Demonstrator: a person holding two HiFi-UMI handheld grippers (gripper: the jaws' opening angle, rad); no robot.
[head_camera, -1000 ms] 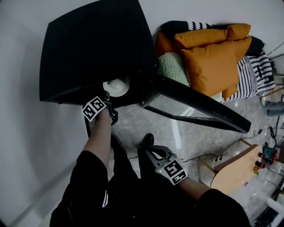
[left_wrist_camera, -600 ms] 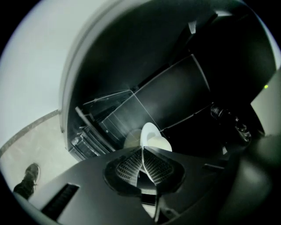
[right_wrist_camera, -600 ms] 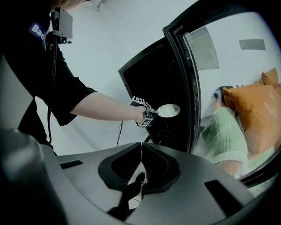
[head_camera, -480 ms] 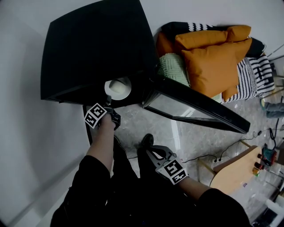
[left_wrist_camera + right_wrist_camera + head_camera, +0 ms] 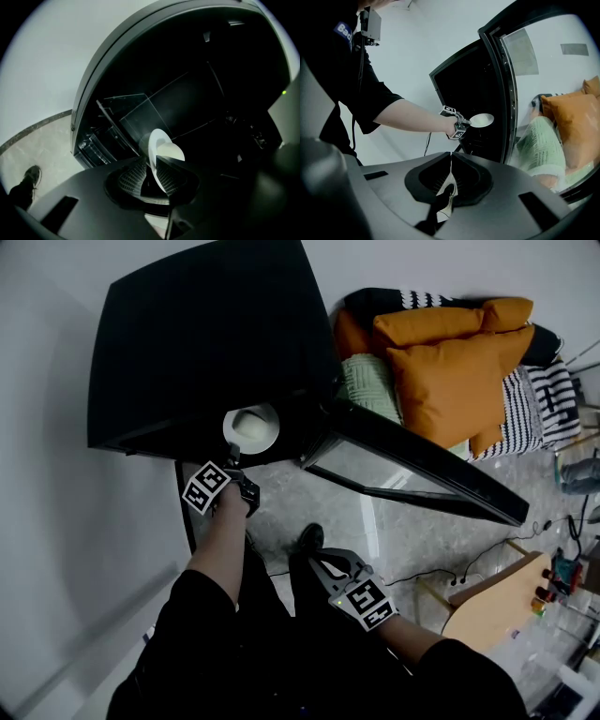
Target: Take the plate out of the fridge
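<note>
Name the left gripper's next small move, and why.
Probably tighten, then draw straight back. On the left gripper the jaws are opening with the rim of the plate between them, and it hangs in the air at the open front of the fridge, door swung wide.

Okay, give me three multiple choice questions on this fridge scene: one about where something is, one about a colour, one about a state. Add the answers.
1. Where is the plate?
A. On the floor
B. Between the left gripper's jaws, at the fridge opening
C. On the cushions

2. What colour is the plate?
A. White
B. Red
C. Blue

3. How is the fridge door?
A. Shut
B. Swung open
C. Taken off

Answers:
1. B: the left gripper view shows the plate's rim between the jaws, which are opening.
2. A: it looks white in every view.
3. B: it angles away from the fridge.
</note>
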